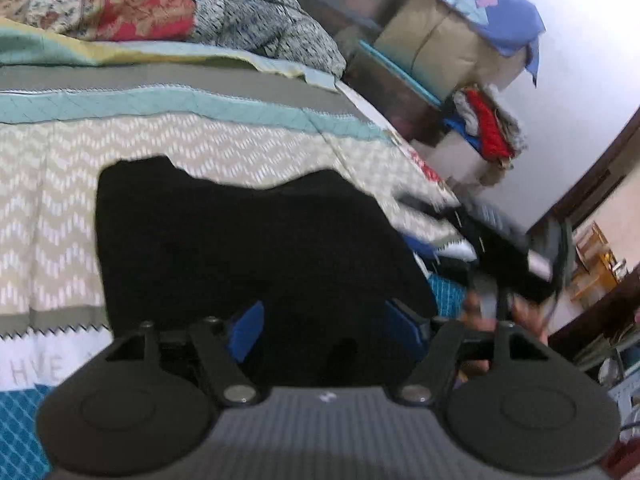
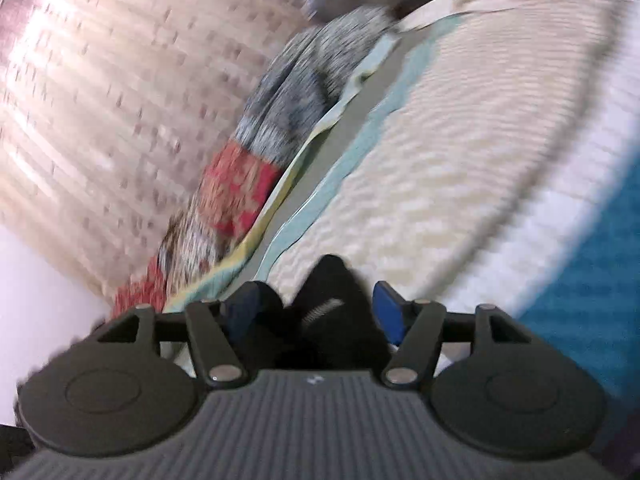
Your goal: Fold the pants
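Observation:
The black pants (image 1: pixel 248 240) lie on the bed's chevron cover (image 1: pixel 200 144), spread ahead of my left gripper (image 1: pixel 324 328). Its blue pads (image 1: pixel 248 330) stand wide apart with black cloth between and under them; no grip on the cloth shows. In the right wrist view, a bunch of black pants fabric (image 2: pixel 332 308) with a pale stitched strip sits between the blue pads (image 2: pixel 386 312) of my right gripper (image 2: pixel 316 312). The pads stand apart and the cloth fills the gap. The right gripper also shows, blurred, in the left wrist view (image 1: pixel 508 264), at the bed's right edge.
Patchwork quilts (image 1: pixel 160 0) are piled at the head of the bed. Boxes and a blue cloth (image 1: pixel 460 28) stand by the wall at right, with a clothes heap (image 1: pixel 488 128) below. A curtain (image 2: pixel 100 100) hangs left in the right wrist view.

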